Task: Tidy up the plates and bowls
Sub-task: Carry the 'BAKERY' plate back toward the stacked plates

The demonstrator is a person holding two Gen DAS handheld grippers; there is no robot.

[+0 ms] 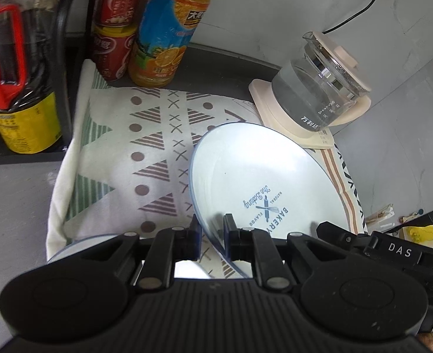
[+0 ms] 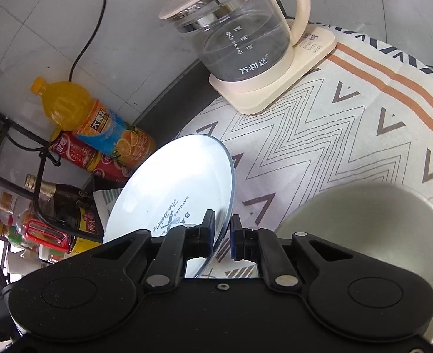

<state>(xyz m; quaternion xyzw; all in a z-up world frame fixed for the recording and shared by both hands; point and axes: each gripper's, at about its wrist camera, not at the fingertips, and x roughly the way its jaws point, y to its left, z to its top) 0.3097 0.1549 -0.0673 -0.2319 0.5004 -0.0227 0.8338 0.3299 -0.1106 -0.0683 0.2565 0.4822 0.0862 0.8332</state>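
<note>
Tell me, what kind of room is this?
Probably a home kitchen counter. A glass electric kettle on a cream base, an orange juice bottle beside dark sauce bottles, and a white round plate printed "Bakery" over a patterned cloth suggest it.

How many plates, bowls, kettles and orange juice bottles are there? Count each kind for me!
Plates: 1, the white plate held by both grippers
Bowls: 1, the grey bowl
Kettles: 1, the glass kettle
Orange juice bottles: 1, the juice bottle
Total: 4
</note>
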